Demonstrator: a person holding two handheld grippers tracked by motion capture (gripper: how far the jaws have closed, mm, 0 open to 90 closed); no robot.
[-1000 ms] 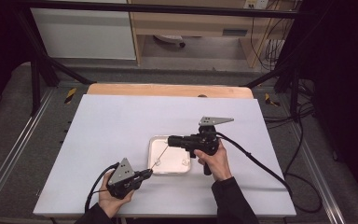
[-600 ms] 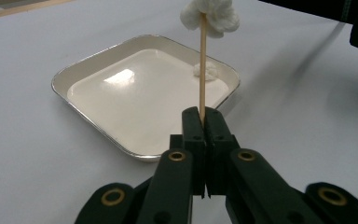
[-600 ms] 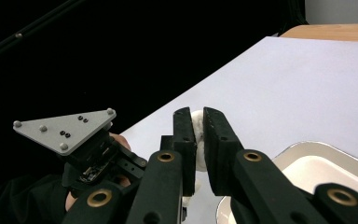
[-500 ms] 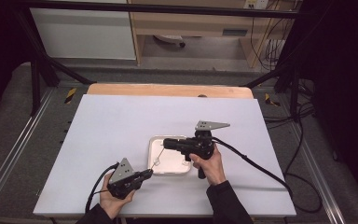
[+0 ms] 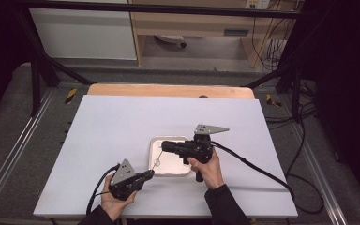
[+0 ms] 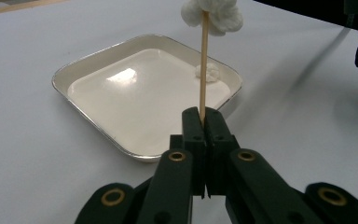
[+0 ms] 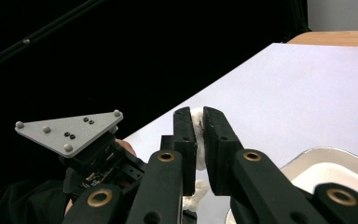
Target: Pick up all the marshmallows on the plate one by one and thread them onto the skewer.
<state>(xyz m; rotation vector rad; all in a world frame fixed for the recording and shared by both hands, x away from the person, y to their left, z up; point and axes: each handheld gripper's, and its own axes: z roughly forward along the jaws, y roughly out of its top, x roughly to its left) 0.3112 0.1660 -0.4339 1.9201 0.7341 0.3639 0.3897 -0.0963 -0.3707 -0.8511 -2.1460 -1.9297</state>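
Two grippers work a cotton-tipped stick over a tray.
Left gripper (image 6: 204,122) pinches the wooden stick (image 6: 204,65); right gripper (image 7: 199,128) squeezes its cotton wad (image 7: 196,122), tray (image 5: 155,140) at the surface's 6 o'clock.

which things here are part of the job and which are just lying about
In use:
- thin wooden stick, clamped in the left gripper
- white cotton wad on its tip, pinched by the right gripper
- shallow white metal-rimmed tray
- small cotton tuft in the tray

Lying about:
- white table, otherwise bare
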